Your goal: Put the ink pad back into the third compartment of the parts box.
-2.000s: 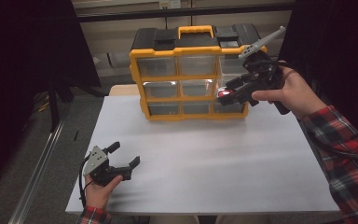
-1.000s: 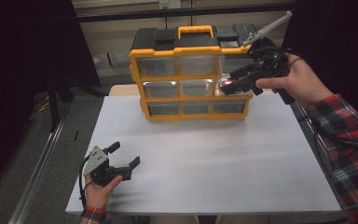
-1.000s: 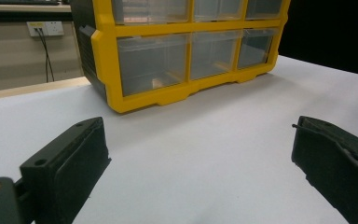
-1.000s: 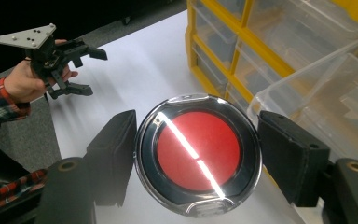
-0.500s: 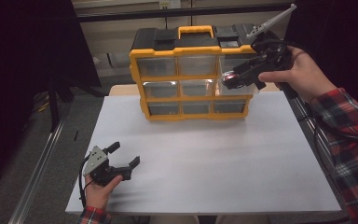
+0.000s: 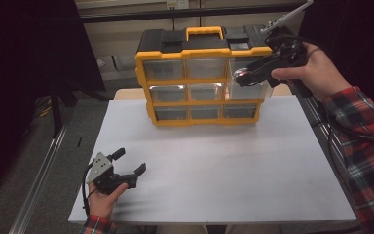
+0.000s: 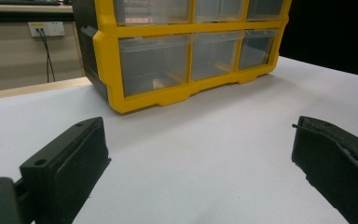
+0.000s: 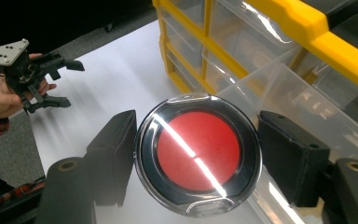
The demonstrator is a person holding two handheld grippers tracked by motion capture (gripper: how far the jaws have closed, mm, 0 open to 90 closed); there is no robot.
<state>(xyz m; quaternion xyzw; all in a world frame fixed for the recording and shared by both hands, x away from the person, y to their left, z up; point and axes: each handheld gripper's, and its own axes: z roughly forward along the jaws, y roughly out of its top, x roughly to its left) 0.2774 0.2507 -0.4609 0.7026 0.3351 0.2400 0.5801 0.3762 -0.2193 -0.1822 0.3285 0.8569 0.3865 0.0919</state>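
Right gripper view: my right tool (image 8: 193, 151) pinches a round red-faced case (image 8: 198, 154) over the open drawer (image 8: 303, 116).
I lower it squarely inside before releasing; left tool (image 6: 126, 170) rests wide open, empty.

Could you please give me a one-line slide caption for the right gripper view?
Right tool grips a round red compact above an open drawer of the yellow organizer.

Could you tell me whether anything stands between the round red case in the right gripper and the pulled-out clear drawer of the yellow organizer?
Nothing visible does. The right gripper holds the round red case just above the pulled-out clear drawer on the right side of the yellow organizer, with open air between them. What lies inside the drawer is hard to make out.
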